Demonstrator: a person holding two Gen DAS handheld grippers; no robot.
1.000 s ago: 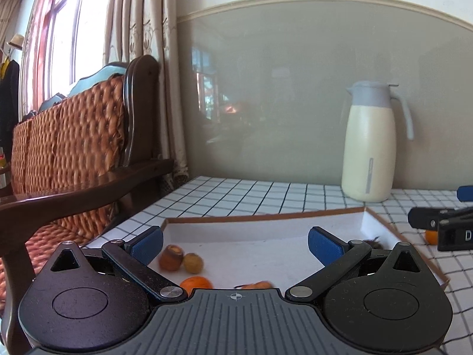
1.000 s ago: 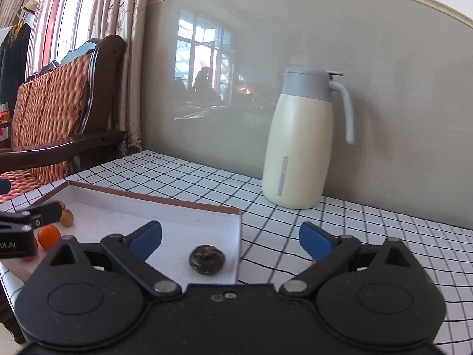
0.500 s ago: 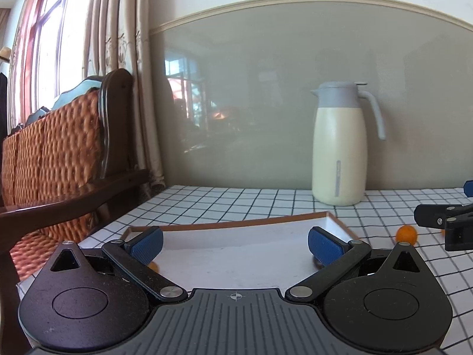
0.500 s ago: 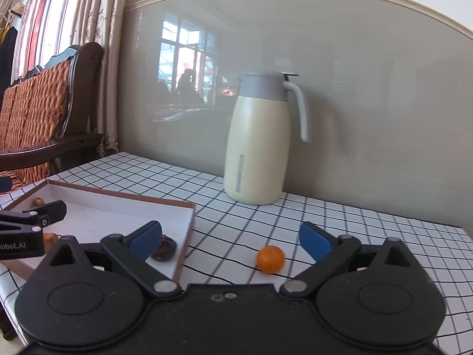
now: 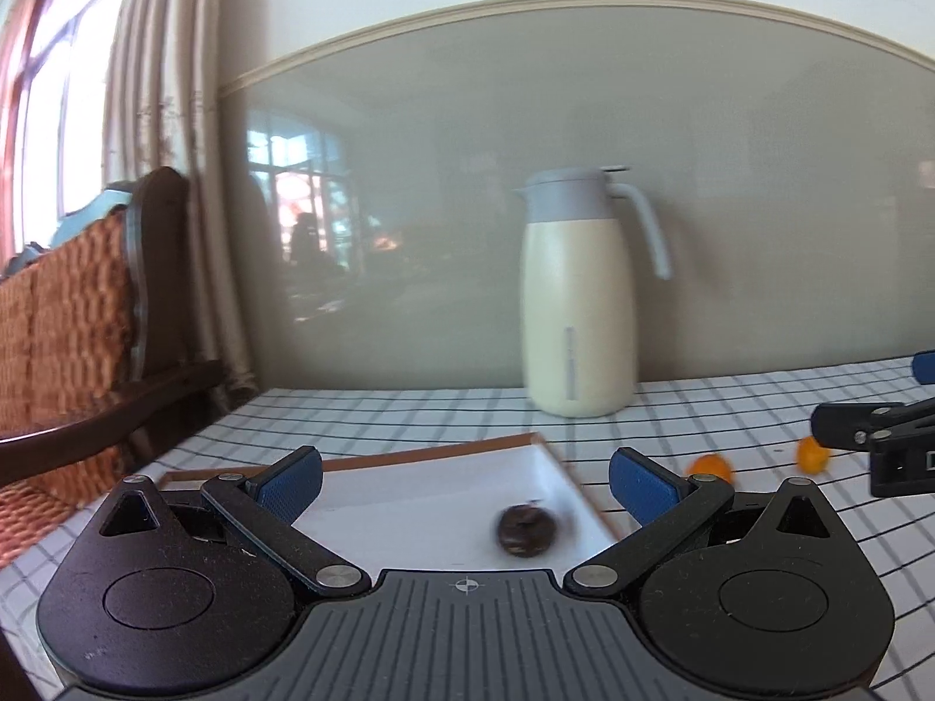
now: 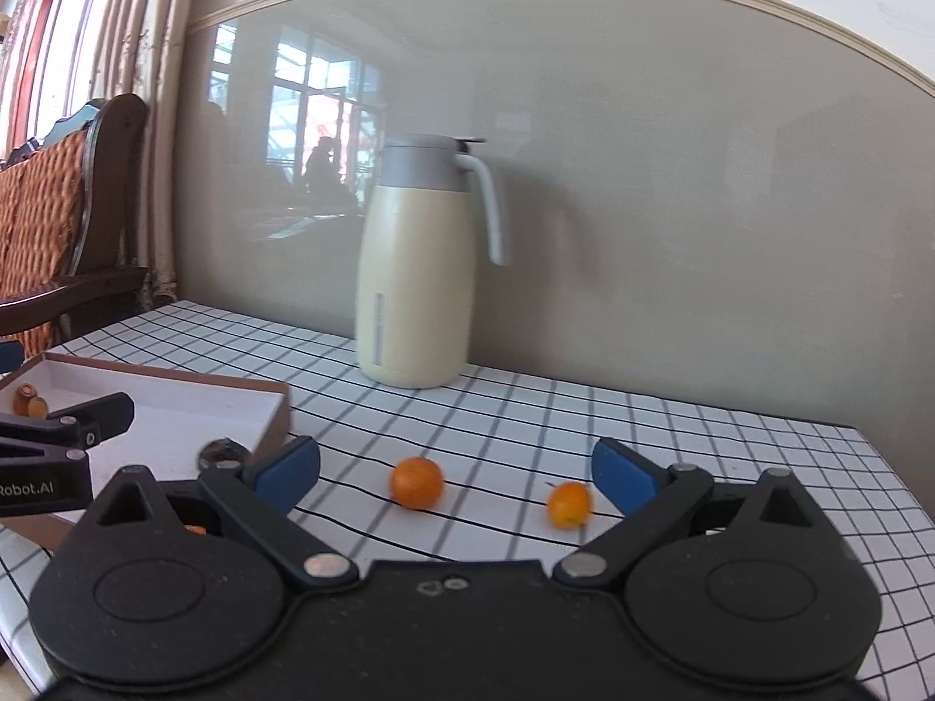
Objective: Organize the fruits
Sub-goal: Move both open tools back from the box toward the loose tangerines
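Two oranges (image 6: 416,482) (image 6: 568,503) lay loose on the table (image 6: 584,426) beside the tray (image 6: 175,403), which held several fruits, as both grippers (image 5: 464,476) (image 6: 456,467) hovered with jaws open, empty.

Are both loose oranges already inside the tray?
No, both oranges lie on the checked cloth to the right of the tray, ahead of the open right gripper.

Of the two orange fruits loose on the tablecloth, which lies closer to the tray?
The rounder orange fruit, directly in front of the jug; the other orange fruit lies farther from the tray, near the right gripper's right finger.
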